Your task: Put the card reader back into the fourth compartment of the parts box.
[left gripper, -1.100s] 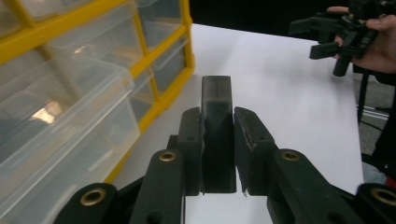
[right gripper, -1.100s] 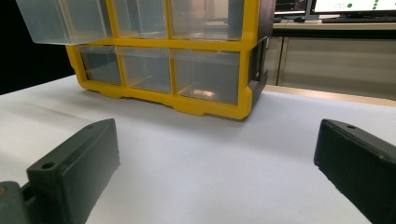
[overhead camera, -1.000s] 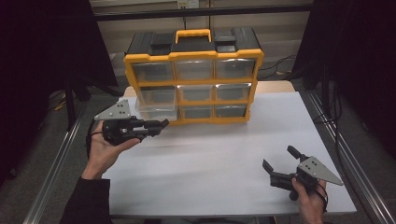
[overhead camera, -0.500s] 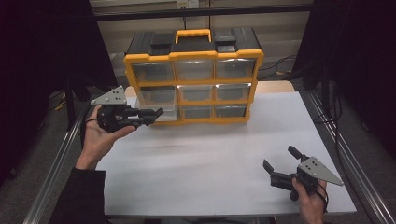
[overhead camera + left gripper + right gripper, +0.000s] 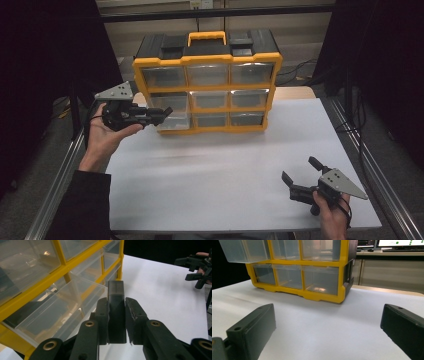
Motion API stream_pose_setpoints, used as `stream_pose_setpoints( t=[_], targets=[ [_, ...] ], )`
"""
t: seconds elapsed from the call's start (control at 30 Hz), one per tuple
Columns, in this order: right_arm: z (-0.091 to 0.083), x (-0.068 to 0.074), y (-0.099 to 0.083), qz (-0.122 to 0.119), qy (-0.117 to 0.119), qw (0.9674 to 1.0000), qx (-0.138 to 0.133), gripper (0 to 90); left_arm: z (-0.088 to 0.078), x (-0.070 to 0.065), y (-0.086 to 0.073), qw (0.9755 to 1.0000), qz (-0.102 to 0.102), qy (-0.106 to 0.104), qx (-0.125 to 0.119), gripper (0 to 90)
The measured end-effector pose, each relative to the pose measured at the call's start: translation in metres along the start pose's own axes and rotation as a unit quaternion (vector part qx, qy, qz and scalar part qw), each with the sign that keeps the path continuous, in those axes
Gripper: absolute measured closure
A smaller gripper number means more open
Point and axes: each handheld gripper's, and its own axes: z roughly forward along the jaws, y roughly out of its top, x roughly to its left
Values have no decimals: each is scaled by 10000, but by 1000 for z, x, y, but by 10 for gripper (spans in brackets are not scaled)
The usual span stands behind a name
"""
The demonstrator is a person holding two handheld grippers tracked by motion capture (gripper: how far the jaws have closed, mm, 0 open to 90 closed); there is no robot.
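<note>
One drawer cabinet, nine clear drawers; two grippers; one table.

No readable text, labels, brands or numbers on anything.

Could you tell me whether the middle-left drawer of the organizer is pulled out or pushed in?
Pulled out: the middle-left drawer juts forward of the yellow frame.

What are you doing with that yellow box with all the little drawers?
A person holds a hand-held gripper in each hand at a white table. The left hand-held gripper is shut on a small black block, right by a clear drawer pulled out of the yellow drawer cabinet. The right hand-held gripper rests open, low over the table's near right part, holding nothing.
</note>
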Motion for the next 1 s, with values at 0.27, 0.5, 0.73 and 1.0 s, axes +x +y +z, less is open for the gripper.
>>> stream_pose_setpoints(
  t=[0.27,0.5,0.73,1.0],
  targets=[
    [0,0,0,-12,1,10000,1,0,-4,-2,19,9994,236,161,214,737],
    [0,0,0,8,14,10000,-7,0,-2,10,26,9989,149,282,357,738],
    [1,0,0,-4,35,10000,-3,0,2,17,35,9980,148,354,499,737],
    [0,1,0,-1,50,10000,-7,0,11,22,39,9961,175,445,735,737]
  ],
)
